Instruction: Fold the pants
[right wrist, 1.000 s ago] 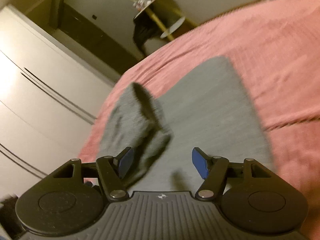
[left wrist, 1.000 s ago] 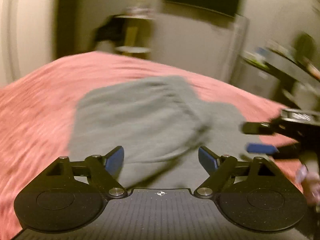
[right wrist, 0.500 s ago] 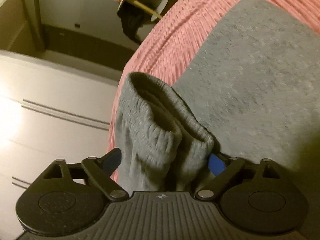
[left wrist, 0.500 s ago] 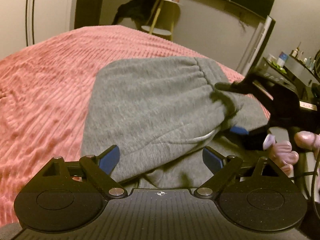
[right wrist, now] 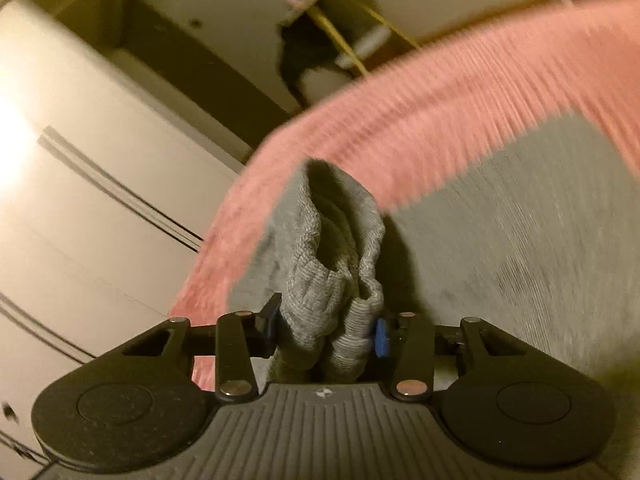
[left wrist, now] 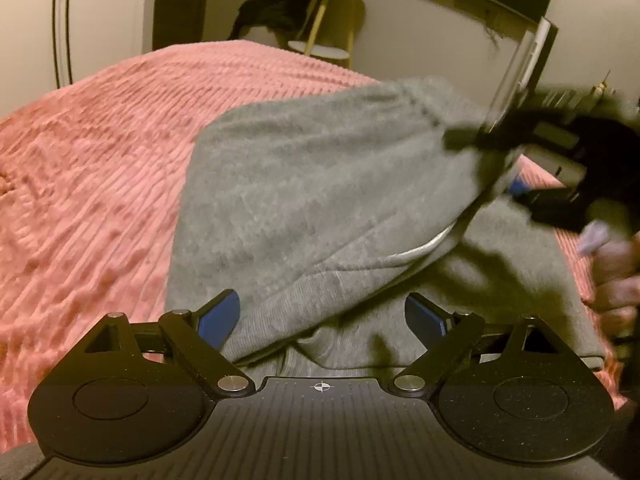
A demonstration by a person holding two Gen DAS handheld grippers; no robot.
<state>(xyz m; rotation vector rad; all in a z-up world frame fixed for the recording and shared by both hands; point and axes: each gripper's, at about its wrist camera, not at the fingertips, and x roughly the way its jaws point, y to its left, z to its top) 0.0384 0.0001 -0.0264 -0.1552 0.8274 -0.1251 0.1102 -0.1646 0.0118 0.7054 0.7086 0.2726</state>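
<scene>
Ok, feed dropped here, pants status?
Right gripper closing on bunched waistband. Left gripper open, over pants. Bedspread unobstructed.

Bare pink bed point(left wrist: 100, 184) lies open left of the grey pants point(left wrist: 312, 200). The right gripper point(left wrist: 516, 160) and a hand point(left wrist: 616, 280) crowd their right side.

Pink ribbed bedspread point(left wrist: 100, 184), white wardrobe point(right wrist: 80, 200), side table point(left wrist: 328, 12)

Blurred right gripper point(left wrist: 516, 160), perhaps pinching the pants point(left wrist: 320, 200) waistband.
</scene>
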